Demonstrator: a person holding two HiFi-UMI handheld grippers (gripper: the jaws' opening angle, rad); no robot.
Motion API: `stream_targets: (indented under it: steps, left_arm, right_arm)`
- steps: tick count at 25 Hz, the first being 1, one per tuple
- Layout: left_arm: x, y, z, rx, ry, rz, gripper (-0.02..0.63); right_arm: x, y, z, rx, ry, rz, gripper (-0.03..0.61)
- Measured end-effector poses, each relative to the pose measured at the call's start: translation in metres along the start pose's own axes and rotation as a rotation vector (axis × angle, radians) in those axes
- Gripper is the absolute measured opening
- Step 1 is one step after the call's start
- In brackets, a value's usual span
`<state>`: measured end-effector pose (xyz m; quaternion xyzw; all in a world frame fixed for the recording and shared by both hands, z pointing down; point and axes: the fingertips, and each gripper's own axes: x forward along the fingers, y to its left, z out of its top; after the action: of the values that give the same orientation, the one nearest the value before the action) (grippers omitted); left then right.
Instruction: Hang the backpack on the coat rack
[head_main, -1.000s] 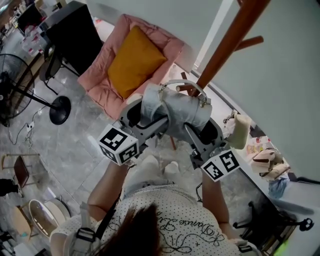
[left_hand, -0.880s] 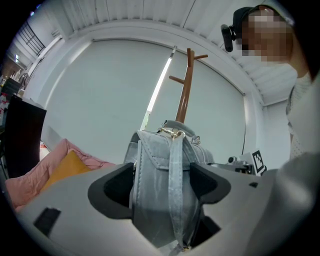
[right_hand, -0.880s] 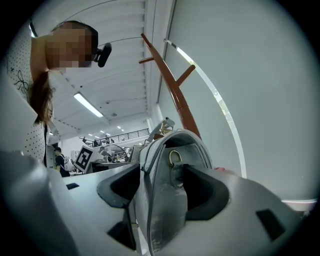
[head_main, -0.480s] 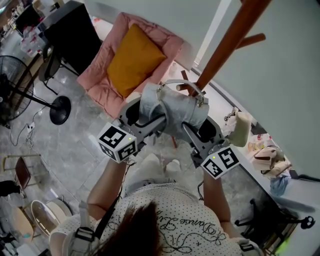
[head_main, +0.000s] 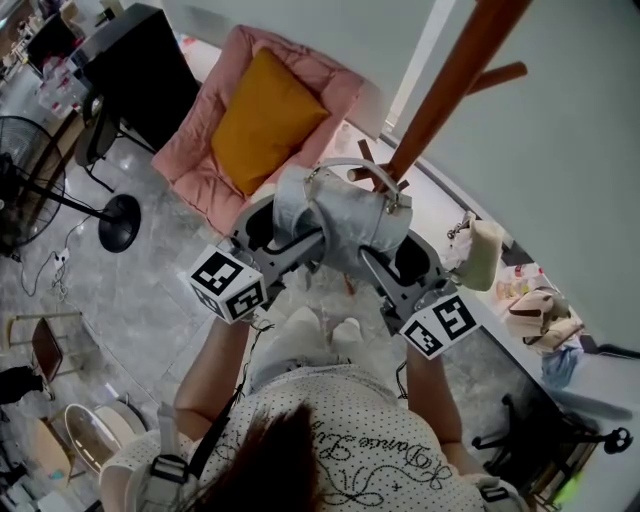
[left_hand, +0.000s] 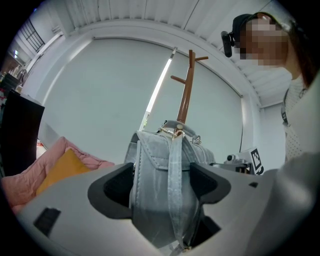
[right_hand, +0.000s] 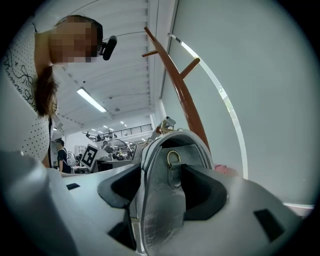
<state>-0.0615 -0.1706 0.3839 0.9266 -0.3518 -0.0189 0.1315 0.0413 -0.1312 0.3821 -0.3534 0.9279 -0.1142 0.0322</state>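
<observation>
A small grey backpack (head_main: 340, 222) hangs in the air between both grippers, its top handle (head_main: 352, 168) close to the brown wooden coat rack (head_main: 442, 93). My left gripper (head_main: 292, 228) is shut on the backpack's left side (left_hand: 160, 187); a strap runs down between the jaws. My right gripper (head_main: 382, 252) is shut on its right side (right_hand: 162, 200), by a metal ring. In the left gripper view the coat rack (left_hand: 184, 97) rises just behind the bag, pegs near the top. In the right gripper view the coat rack (right_hand: 180, 90) leans up past the bag.
A pink armchair (head_main: 210, 150) with an orange cushion (head_main: 262, 115) stands left of the rack. A black floor fan (head_main: 40, 185) and a dark cabinet (head_main: 140, 65) are further left. Small bags (head_main: 480, 255) lie along the wall at right. A rack peg (head_main: 495, 75) juts right.
Both grippers and the backpack have risen slightly and shifted left, bringing the top handle nearer the rack's pole.
</observation>
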Motion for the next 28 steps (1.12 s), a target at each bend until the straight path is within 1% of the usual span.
stream_targets:
  steps: [7, 28]
  left_arm:
    - [0.005, 0.0, -0.014, 0.014, 0.039, 0.001, 0.354]
    - [0.025, 0.012, -0.032, -0.052, 0.086, 0.001, 0.354]
  right_arm:
    - [-0.003, -0.007, -0.017, 0.014, 0.039, -0.022, 0.261]
    - [0.001, -0.031, -0.029, 0.061, 0.031, -0.074, 0.262]
